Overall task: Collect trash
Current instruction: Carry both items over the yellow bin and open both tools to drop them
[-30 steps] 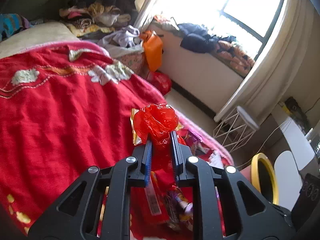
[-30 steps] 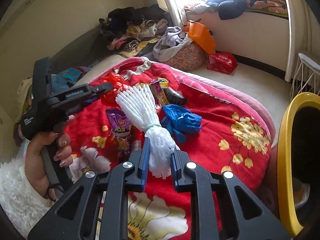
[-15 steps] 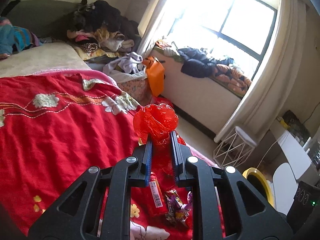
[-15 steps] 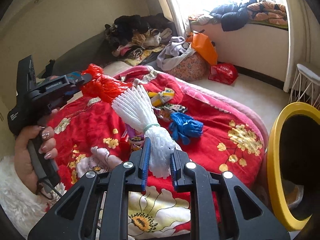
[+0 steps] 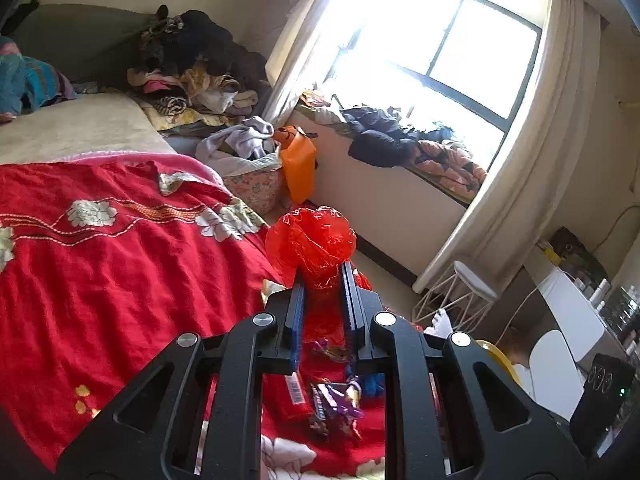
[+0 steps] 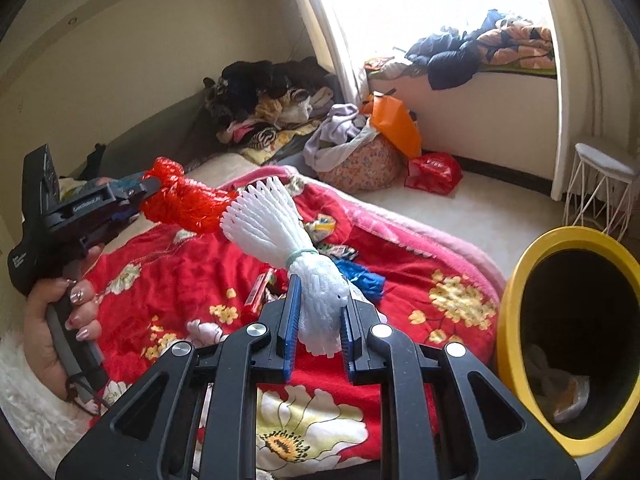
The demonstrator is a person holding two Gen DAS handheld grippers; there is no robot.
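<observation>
left wrist view: both hands have risen since the earlier frame. left claw (image 5: 322, 280) stays narrowly clamped on a crumpled red plastic bag (image 5: 311, 240); right claw (image 6: 318, 312) grips white foam netting (image 6: 280, 232) above the bed (image 6: 400, 292), near the yellow bin (image 6: 516, 280).

We hold two matte-black claws w/ cut-out triangular arms, silver screws at the pivots & blue pads: right claw (image 6: 318, 312), left claw (image 5: 322, 300). Left hand (image 6: 60, 320) has decorated nails, fluffy white sleeve (image 6: 28, 396).
</observation>
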